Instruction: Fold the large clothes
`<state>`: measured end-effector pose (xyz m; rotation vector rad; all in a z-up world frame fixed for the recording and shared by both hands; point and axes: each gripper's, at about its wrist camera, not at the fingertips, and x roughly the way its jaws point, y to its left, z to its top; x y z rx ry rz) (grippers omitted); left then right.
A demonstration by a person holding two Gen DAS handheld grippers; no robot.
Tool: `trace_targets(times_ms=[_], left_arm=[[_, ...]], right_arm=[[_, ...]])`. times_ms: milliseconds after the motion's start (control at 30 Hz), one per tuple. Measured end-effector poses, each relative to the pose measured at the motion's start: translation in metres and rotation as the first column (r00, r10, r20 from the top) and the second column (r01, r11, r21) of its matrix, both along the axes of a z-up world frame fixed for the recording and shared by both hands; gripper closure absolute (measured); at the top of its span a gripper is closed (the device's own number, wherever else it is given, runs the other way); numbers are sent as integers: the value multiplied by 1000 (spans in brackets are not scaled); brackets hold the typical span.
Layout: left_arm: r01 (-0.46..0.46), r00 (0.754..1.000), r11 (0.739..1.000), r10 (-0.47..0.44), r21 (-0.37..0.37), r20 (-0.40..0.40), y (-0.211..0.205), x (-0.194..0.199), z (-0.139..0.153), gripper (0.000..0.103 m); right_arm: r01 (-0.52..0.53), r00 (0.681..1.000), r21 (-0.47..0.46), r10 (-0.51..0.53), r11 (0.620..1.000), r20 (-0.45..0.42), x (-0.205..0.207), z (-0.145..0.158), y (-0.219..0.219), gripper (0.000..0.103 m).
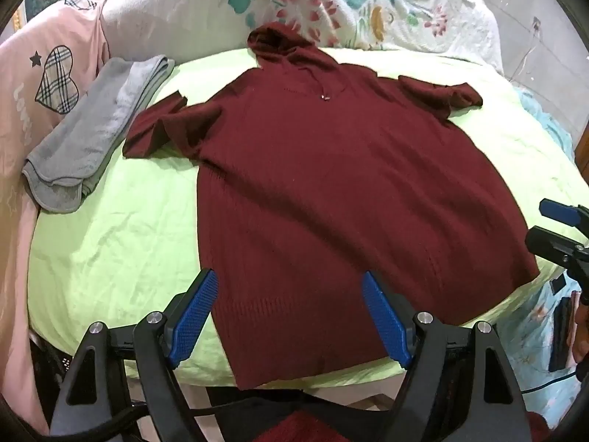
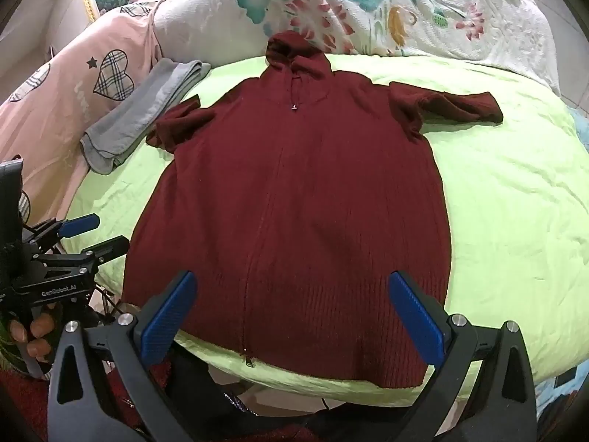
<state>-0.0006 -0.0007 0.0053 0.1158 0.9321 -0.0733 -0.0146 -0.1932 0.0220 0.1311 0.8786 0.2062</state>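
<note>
A dark red knitted hoodie (image 1: 313, 184) (image 2: 294, 202) lies spread flat, front up, on a light green sheet (image 1: 110, 239) (image 2: 508, 202), hood toward the far side and both short sleeves folded in a little. My left gripper (image 1: 289, 287) hovers open above the hem's left part, nothing between its blue pads. My right gripper (image 2: 292, 287) also stands open, above the hem near the zip's lower end. In the left wrist view the right gripper (image 1: 548, 228) shows at the right edge; in the right wrist view the left gripper (image 2: 99, 234) shows at the left, held by a hand (image 2: 33, 335).
A folded grey garment (image 1: 95, 136) (image 2: 143, 114) lies on the sheet's far left. A pink heart-print cover (image 1: 44, 84) (image 2: 84, 84) and a floral quilt (image 1: 368, 3) (image 2: 386, 11) ring the far side. The bed's near edge runs just under the hem.
</note>
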Motion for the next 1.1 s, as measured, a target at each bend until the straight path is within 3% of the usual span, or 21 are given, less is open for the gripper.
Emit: trace_targets(times_ms=[467,833,1100], left_arm=[[12,1000,1000,-12,10,-5,-3,0,0,22],[10,1000,1000,-10,7,3,-4,-1,0,21],[14,1000,1000,-14,-20,-12,-3,0,-2,21]], right_arm=[[0,1000,-1,0,1000,-10,2,-2,3,0],[12,993,26,-9,1000,-120,4,-7,0,0],[23,993,35,-19,999,-118,5,-7,-3,0]])
